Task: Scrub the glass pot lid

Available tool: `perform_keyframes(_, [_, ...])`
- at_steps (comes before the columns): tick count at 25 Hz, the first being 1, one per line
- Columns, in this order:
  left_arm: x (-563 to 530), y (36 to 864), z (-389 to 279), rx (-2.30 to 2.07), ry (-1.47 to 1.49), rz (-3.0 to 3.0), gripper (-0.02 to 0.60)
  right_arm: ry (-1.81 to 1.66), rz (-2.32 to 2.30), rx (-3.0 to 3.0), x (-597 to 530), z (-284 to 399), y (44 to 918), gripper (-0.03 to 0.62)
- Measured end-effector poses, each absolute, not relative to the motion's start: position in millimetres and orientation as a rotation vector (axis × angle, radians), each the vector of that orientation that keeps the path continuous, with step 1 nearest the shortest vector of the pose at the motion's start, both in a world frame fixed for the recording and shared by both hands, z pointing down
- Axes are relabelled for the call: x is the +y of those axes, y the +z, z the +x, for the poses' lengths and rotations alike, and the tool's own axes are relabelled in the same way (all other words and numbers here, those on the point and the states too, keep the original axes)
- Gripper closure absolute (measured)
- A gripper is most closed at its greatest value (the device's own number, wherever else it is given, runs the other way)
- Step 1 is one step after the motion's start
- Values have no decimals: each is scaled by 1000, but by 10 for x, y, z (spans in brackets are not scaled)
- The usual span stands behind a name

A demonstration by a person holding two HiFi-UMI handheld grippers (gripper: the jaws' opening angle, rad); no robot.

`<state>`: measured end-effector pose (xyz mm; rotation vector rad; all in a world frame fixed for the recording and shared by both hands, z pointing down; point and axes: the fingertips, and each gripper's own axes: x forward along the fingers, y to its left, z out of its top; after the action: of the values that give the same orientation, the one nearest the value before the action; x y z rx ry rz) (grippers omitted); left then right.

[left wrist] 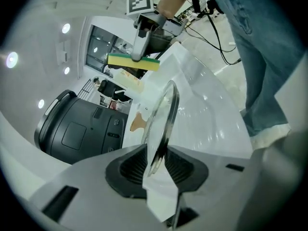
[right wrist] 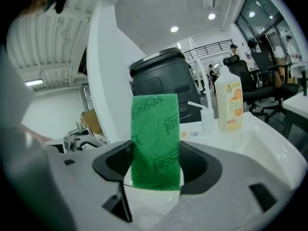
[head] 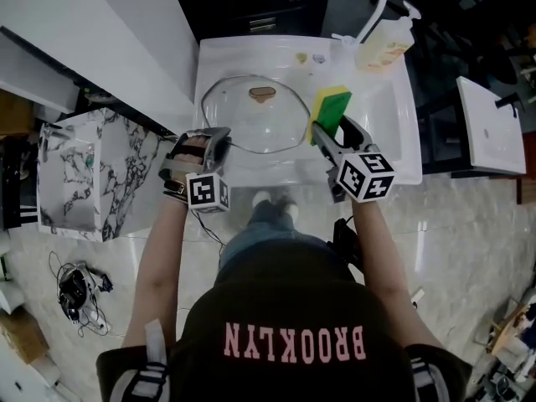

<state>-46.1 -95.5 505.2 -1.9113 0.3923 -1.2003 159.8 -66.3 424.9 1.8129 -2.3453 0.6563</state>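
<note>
Glass lid [head: 255, 120] with a brown knob [head: 262, 93] sits over a white sink [head: 400, 141] at upper centre of the head view. Its lower-left rim is pinched between the jaws of the left gripper [left wrist: 155, 163]. To the lid's right, the right gripper [right wrist: 156, 167] clamps a yellow-and-green sponge [right wrist: 155, 138], held near the rim. A soap bottle [head: 383, 47] rests at the sink's upper-right corner.
</note>
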Motion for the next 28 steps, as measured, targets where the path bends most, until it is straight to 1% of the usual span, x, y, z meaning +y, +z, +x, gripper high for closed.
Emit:
perform_keyframes(5, [-942,5134,-488,405,-1245,-1900,480,619,1816,-2258,-559,1586,4471,316])
perform_keyframes(16, [-929,5169,-455,427,-1307,-1886,479,536,1846,-2113,-391,1672,4669,316])
perform_keyframes(23, [-889,5175,-453,424,-1308,-1911,477,311,1872,-2029,-396,1681,4585,316])
perform_keyframes(28, [-898,5180,-448,416,-1312,-1912,476,257,1947,-1985,-345,1713,4561,316])
